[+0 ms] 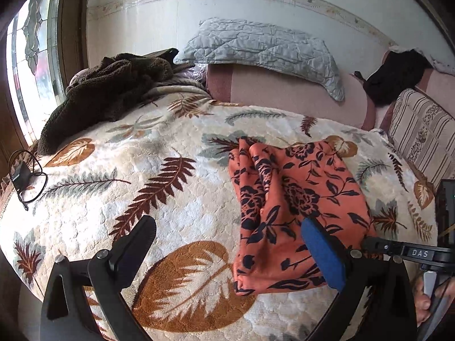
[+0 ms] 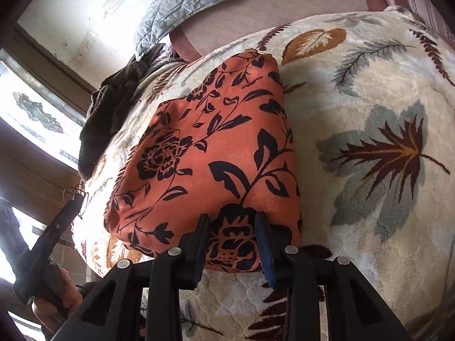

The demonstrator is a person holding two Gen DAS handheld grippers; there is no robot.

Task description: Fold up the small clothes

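An orange cloth with a black flower print (image 1: 295, 210) lies folded on the leaf-patterned blanket (image 1: 142, 170); it also shows in the right wrist view (image 2: 204, 153). My left gripper (image 1: 230, 241) is wide open and empty, its blue-padded finger (image 1: 324, 255) over the cloth's near part, the other finger over bare blanket to the left. My right gripper (image 2: 231, 236) has its jaws narrowed around the cloth's near edge, with fabric between the pads. It also shows at the right of the left wrist view (image 1: 403, 251).
A dark brown fleece (image 1: 108, 96) lies heaped at the far left of the bed. A quilted grey pillow (image 1: 261, 48) rests on a pink bolster (image 1: 284, 91) by the wall. A striped cushion (image 1: 423, 133) sits right. A black charger with cable (image 1: 22, 176) lies at the left edge.
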